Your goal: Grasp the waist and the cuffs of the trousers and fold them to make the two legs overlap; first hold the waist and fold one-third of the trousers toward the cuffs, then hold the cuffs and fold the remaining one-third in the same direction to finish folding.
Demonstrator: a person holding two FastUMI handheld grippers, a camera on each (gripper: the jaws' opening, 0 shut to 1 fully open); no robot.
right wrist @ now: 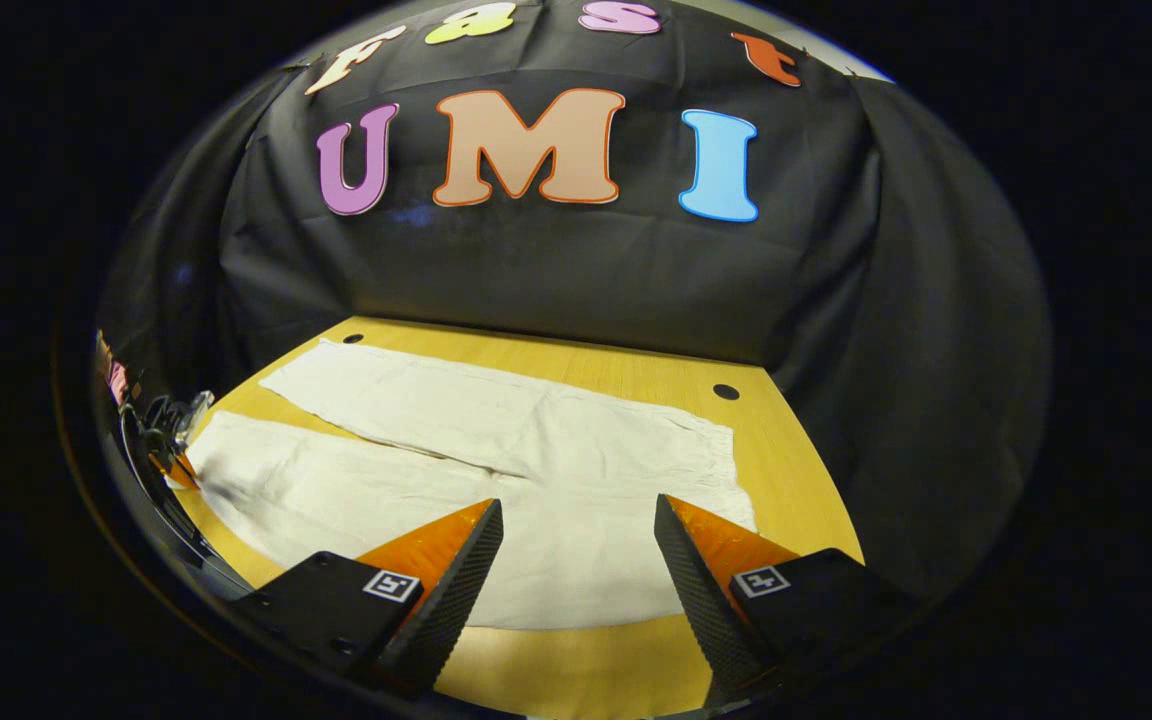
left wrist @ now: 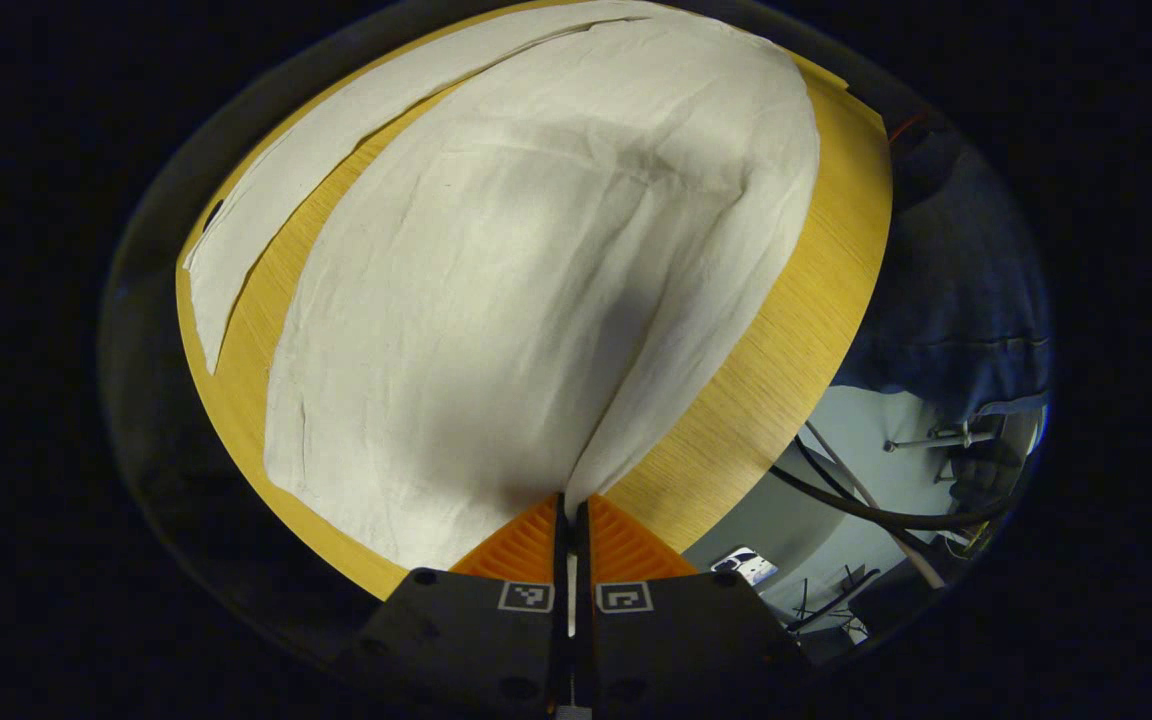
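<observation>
No containers in either view.

Trousers [right wrist: 496, 470]: off-white woven cloth, light creases, lying flat on worktop [right wrist: 636, 375] w/ yellow wood-grain surface. In right gripper view they fill centre and lower left of frame; two legs run toward left, split by a narrow V of bare wood; waist end at right, w/ gathered edge. Two small dark round holes in worktop near back edge.

Left gripper [left wrist: 573, 510]: jaws pressed together, pinching a pulled-up ridge of trouser cloth at bottom centre of left gripper view. Fabric rises to the pinch point in a fold. Near leg [left wrist: 536, 300] broad, far leg a thin strip at upper left.

Right gripper [right wrist: 578, 525]: jaws spread wide, nothing between them, over waist-end cloth at bottom centre; contact w/ cloth cannot tell.

Cables [left wrist: 866, 500] on pale floor, lower right of left gripper view.
</observation>
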